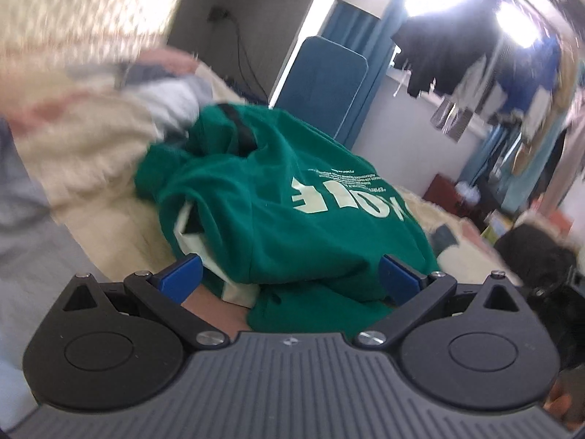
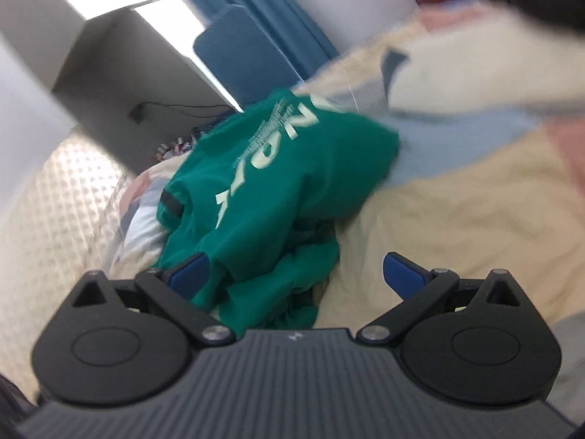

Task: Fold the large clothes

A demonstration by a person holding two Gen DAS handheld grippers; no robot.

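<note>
Left wrist: crumpled green shirt (image 1: 292, 219) on fuzzy blanket (image 1: 109, 190).

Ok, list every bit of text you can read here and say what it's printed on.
Green shirt, left wrist view: big pale letters, upside down and part hidden by folds; no whole word readable.
Same shirt, right wrist view: big letters sideways and blurred, unreadable.
Small print beside the big letters: too small to read.

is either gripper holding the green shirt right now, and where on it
Neither. Both the left gripper and right gripper are open, with the crumpled green shirt bunched loosely between their fingers.
</note>
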